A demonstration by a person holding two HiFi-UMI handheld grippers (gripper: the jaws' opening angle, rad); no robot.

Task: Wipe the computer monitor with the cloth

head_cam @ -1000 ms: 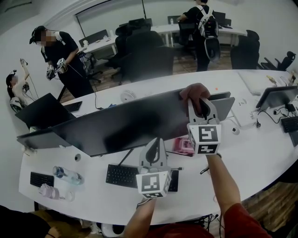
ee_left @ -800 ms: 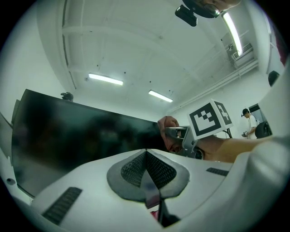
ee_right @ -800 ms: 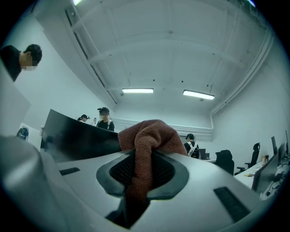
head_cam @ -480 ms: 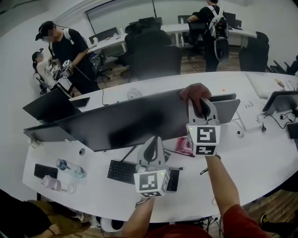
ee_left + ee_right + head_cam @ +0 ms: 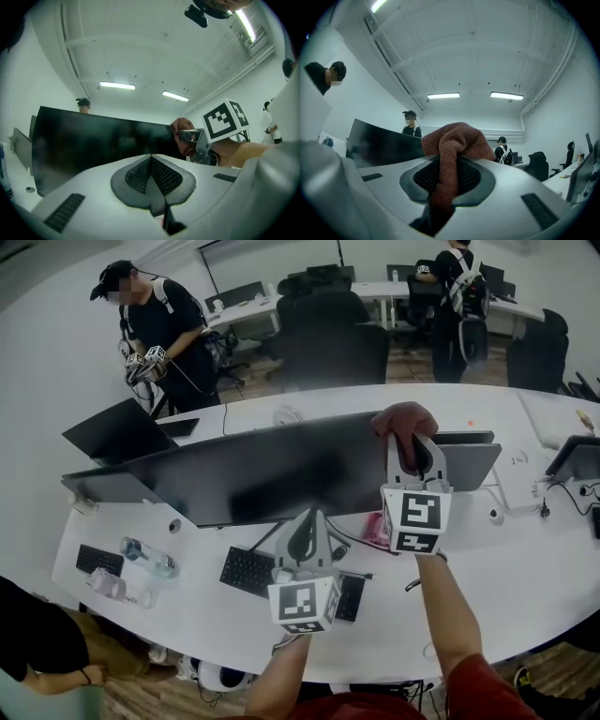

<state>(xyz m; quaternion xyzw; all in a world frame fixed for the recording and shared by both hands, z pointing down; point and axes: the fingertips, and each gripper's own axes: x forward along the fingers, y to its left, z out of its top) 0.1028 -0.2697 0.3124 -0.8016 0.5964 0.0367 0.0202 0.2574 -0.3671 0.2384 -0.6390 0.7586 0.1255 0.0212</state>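
Observation:
A wide dark monitor [image 5: 253, 474] stands on the white desk [image 5: 525, 549]; its screen [image 5: 93, 145] fills the left gripper view. My right gripper [image 5: 410, 448] is shut on a reddish-brown cloth [image 5: 403, 420], held against the monitor's top right corner. The cloth [image 5: 452, 145] bulges out between the jaws in the right gripper view. My left gripper [image 5: 302, 532] is lower, in front of the monitor's bottom edge, jaws closed with nothing between them [image 5: 152, 176].
A black keyboard [image 5: 248, 570] lies under the monitor. A water bottle [image 5: 147, 558] and second keyboard [image 5: 97, 560] lie at the left. More monitors [image 5: 117, 432] stand left and right [image 5: 577, 460]. A pink object [image 5: 373, 531] sits behind my right gripper. People stand behind the desk.
The head view has shifted, so the scene slid slightly right and down. The right gripper stays with the cloth at the monitor's top right corner; the left gripper barely moved.

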